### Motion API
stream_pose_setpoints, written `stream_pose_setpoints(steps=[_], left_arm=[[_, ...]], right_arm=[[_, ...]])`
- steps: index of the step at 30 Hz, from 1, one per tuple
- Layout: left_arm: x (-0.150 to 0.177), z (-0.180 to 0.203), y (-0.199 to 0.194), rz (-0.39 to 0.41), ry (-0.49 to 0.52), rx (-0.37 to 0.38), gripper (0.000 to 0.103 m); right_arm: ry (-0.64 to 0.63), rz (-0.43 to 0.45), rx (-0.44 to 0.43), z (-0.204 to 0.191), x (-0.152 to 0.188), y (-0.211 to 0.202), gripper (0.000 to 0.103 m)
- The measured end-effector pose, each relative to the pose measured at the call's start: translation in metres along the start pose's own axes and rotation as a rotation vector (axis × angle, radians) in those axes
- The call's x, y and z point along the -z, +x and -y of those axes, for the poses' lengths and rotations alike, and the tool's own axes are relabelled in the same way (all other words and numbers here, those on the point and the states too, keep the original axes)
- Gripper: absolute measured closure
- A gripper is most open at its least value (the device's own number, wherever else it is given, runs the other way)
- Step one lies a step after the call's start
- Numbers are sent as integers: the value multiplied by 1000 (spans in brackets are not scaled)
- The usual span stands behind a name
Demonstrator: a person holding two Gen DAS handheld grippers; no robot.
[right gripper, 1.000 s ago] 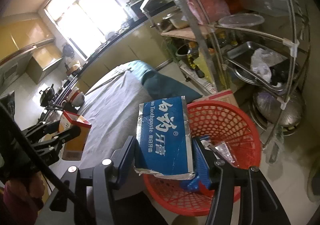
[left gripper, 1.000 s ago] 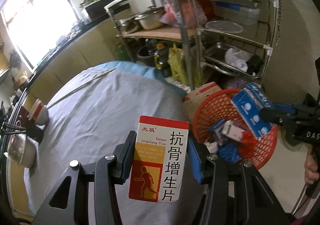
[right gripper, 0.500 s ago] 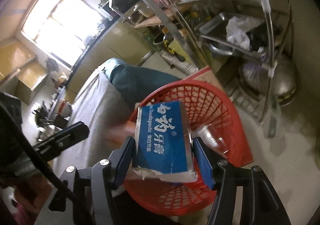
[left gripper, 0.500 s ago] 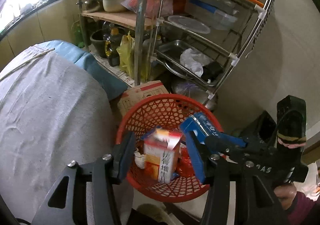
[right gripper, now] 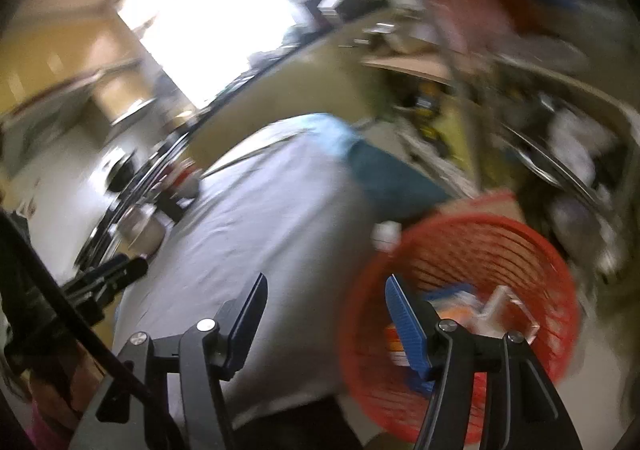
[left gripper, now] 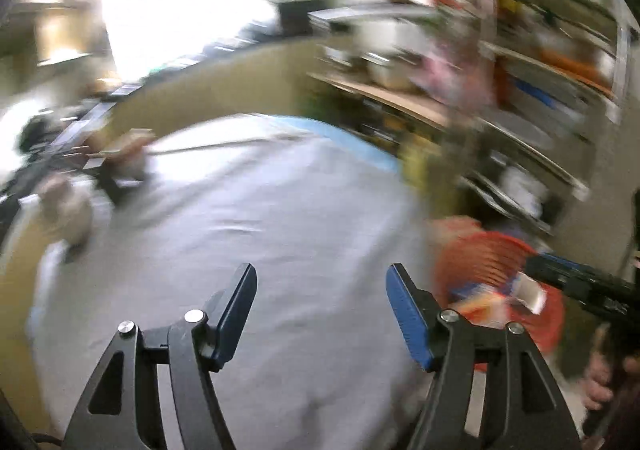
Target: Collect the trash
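Both views are motion-blurred. My left gripper is open and empty over the grey-covered table. The red mesh basket sits on the floor to its right, with blurred boxes inside. My right gripper is open and empty, at the table's edge beside the basket. Blue and orange boxes and a clear plastic piece lie in the basket. The right gripper also shows in the left wrist view at the right. The left gripper shows in the right wrist view at the left.
A metal shelf rack loaded with pots and containers stands behind the basket. A cardboard box sits against the basket's far side. Cups and jars stand along the table's left edge. A kitchen counter runs behind.
The left gripper dropped the red and white medicine box into the basket, the right gripper released the blue toothpaste box there. Both have opened and swung back toward the table.
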State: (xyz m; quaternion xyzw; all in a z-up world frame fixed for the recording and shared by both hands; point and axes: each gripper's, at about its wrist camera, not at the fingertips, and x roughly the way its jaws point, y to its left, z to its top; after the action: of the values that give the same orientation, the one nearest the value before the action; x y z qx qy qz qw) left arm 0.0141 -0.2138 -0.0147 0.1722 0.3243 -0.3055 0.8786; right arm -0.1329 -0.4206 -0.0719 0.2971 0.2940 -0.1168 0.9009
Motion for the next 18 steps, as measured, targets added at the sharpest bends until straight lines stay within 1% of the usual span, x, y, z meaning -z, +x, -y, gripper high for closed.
stream_pose_setpoints(steps=[1,2,3,6,7,10,13,18], left_arm=[[4,-20,-14,17,-39,-69,26],[8,-31,-20,25,-62,-99,21],[14,-49,-34,40,-106,-147,19],[27,-78,-59,49,-190,-224,19],[33,-85,-69,46,-210,-267,19],[46,-94,-86,45,-227,-368,19],[60,-100,-106,65,-251,-415,19],[67,-108,-139,102,-317,-413,19]], right_arm=[[-33,2,-16,-16,-1,3,38],[-70,7,-36,-35,0,6,38],[-99,13,-50,-52,1,7,38],[-180,37,-71,-102,9,7,38],[-197,40,-79,-112,14,5,38],[-285,40,-90,-147,30,-6,38],[-359,53,-89,-175,41,-16,38],[-394,75,-101,-199,48,-42,37]])
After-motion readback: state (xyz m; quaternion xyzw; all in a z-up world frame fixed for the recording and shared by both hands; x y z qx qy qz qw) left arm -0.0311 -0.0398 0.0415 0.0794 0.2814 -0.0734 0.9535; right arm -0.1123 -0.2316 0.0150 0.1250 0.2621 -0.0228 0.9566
